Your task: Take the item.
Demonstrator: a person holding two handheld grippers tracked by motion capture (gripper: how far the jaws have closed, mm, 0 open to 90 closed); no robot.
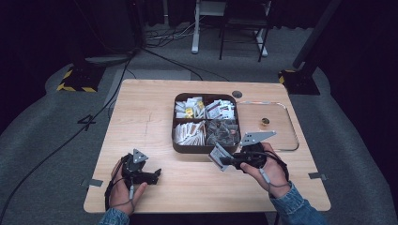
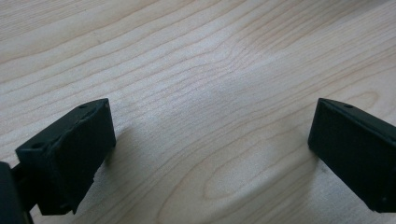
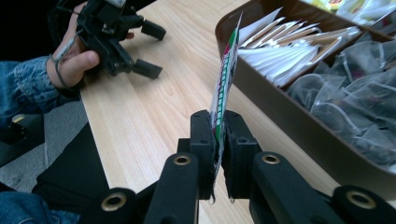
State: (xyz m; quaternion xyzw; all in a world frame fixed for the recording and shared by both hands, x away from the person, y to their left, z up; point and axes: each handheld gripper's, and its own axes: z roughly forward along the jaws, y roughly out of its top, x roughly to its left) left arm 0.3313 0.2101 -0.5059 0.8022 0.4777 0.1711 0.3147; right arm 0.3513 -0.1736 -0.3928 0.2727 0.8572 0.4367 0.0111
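Sachet: a flat packet [image 3: 225,88] with green and red print, held on edge between the right gripper's pads, just in front of the near wall of the brown box, above the table.
Left hand: rests on the wooden table [image 1: 150,117] at the near left, well apart from the box.
Left gripper: [image 1: 151,175] lies low over the wood; its jaws stand wide apart with nothing between them, bare grain showing in its own view [image 2: 210,140].
Brown box: a four-compartment organiser [image 1: 177,146] at mid-table; paper sachets in the near-left compartment, clear mesh bags in the near-right, mixed packets in the two far ones.
Right gripper: [image 3: 218,140] clamped on the sachet's lower edge; most of the packet stands free above the pads.
Clear tray: [image 1: 293,140] right of the box, touching or just beside it, with a small round gold thing [image 1: 265,122] lying in it.
Risk, grip: the hold is near one edge, so I judge a quick swing could let the sachet pivot or slip out.
Risk, box: the packet's free end is close to the box wall; a low pass could catch the rim and bend it.
Risk, placement: thin and light, it may slide or land tilted once let go.
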